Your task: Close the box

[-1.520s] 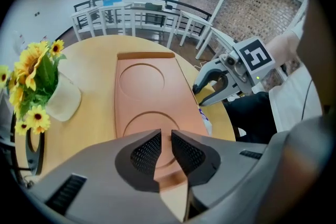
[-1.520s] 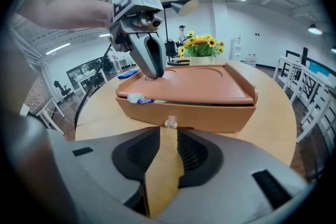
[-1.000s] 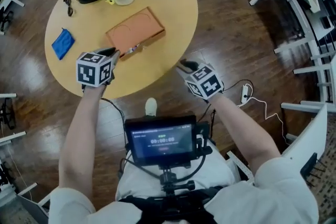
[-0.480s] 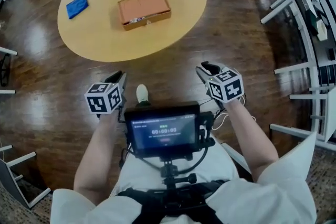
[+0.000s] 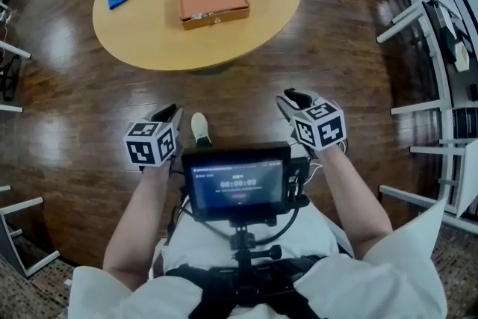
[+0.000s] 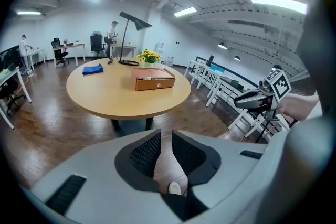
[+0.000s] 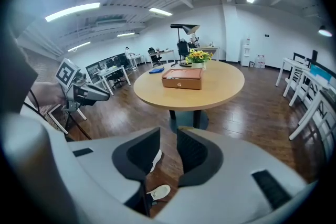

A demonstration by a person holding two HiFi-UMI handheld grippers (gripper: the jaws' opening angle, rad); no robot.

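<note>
Box at 12 o'clock on table, well apart from both grippers. Probably rigid, light; best pressed down near front edge. Left gripper, right gripper: slightly parted, empty.

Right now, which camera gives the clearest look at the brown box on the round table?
The head view: it looks down on the brown rectangular box, showing its whole lid. Both gripper views show it smaller and side-on, mainly the front face.
</note>
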